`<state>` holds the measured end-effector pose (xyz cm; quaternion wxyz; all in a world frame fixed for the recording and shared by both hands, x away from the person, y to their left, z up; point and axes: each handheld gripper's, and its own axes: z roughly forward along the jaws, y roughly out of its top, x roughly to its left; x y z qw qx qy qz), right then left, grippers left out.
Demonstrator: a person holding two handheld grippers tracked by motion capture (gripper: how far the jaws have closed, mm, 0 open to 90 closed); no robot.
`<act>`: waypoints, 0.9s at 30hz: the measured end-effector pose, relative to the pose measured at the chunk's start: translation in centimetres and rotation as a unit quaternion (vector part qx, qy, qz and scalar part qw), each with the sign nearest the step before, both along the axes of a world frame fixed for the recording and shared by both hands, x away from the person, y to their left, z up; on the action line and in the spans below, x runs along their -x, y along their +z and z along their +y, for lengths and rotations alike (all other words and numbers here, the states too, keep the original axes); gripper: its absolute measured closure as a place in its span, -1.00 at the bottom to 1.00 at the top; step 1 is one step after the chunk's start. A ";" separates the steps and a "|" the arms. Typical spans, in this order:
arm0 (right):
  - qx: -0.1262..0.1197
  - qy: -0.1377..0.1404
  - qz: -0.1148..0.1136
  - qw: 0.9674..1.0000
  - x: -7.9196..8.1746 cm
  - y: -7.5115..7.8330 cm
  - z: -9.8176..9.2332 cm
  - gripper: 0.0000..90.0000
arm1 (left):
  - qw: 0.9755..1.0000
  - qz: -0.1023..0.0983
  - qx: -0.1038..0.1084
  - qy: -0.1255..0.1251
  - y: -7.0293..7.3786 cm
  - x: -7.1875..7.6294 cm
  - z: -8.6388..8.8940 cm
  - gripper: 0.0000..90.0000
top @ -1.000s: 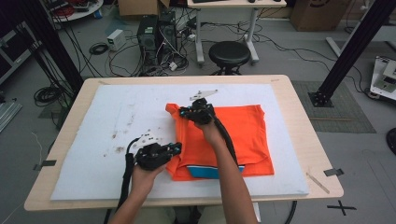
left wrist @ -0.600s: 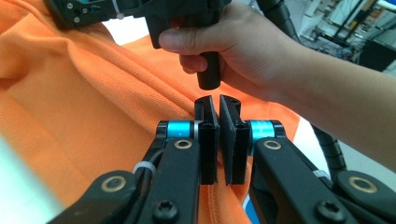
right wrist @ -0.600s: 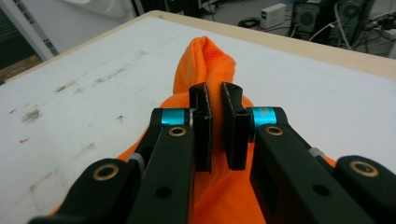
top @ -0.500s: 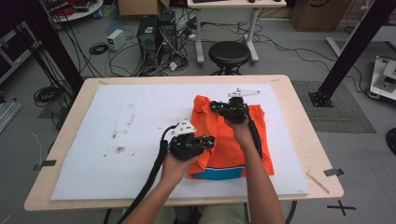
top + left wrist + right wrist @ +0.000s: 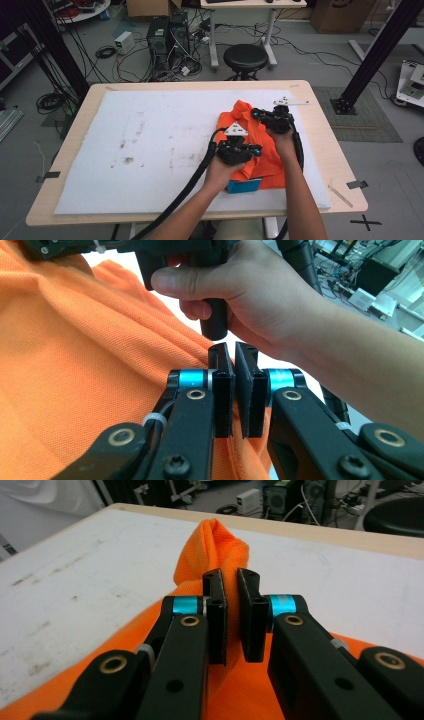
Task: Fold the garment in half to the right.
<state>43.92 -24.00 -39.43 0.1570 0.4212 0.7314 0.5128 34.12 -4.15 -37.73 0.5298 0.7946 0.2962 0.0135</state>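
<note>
White padding (image 5: 150, 150) carries one orange shirt (image 5: 252, 132), both grippers' fingers pinching it.

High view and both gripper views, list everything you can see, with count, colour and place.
Shirt: one, orange, bunched at the table's right half, pinched by both grippers.
Blue item: one, under the shirt's near edge.
White mat: one, stained, covering the table.
Table: one, light wood.
Stool: one, black, beyond the table.
Computer tower: one, black, on the floor among cables.
Left gripper: black, shut on shirt.
Right gripper: black, shut on shirt.
Forearms: two, entering from the bottom.
</note>
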 end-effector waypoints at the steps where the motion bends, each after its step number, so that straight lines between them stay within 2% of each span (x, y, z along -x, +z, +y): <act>1: 0.000 -0.003 0.000 1.000 0.0 -0.1 -0.4 0.88 | 1.000 0.002 0.000 -0.001 -0.1 -0.1 -0.4 0.91; 6: 0.002 -0.017 0.000 1.000 0.1 -0.4 -2.1 0.88 | 1.000 0.007 -0.006 -0.005 -0.7 -0.3 -2.5 0.90; 10: 0.021 -0.037 -0.012 0.999 0.4 -0.6 -3.1 0.88 | 1.000 0.013 -0.003 -0.004 -1.4 -0.6 -3.9 0.90; 16: 0.027 -0.060 -0.002 0.998 0.4 -1.3 -4.1 0.87 | 1.000 0.015 -0.016 -0.001 -2.5 -1.0 -5.6 0.86; 19: 0.037 -0.067 0.009 0.997 0.3 -2.0 -4.2 0.86 | 1.000 0.005 -0.026 0.008 -2.7 -1.1 -5.5 0.52; 21: 0.040 -0.074 0.010 0.996 0.4 -2.3 -4.3 0.85 | 0.999 -0.010 -0.029 0.007 -2.8 -1.2 -5.1 0.40; 22: 0.043 -0.078 0.009 0.996 0.4 -2.4 -4.4 0.85 | 0.999 -0.017 -0.032 0.013 -2.8 -1.3 -4.7 0.26; 24: 0.043 -0.082 0.015 0.996 0.5 -2.6 -4.6 0.82 | 0.999 -0.021 -0.023 0.025 -2.8 -1.5 -3.8 0.03; 25: 0.043 -0.084 0.016 0.995 0.6 -2.6 -4.7 0.77 | 0.999 -0.027 -0.022 0.030 -2.8 -1.5 -3.2 -0.07; 27: 0.038 -0.096 0.012 0.995 0.8 -2.5 -4.9 0.54 | 0.998 -0.040 -0.017 0.040 -2.7 -1.6 -1.8 -0.11</act>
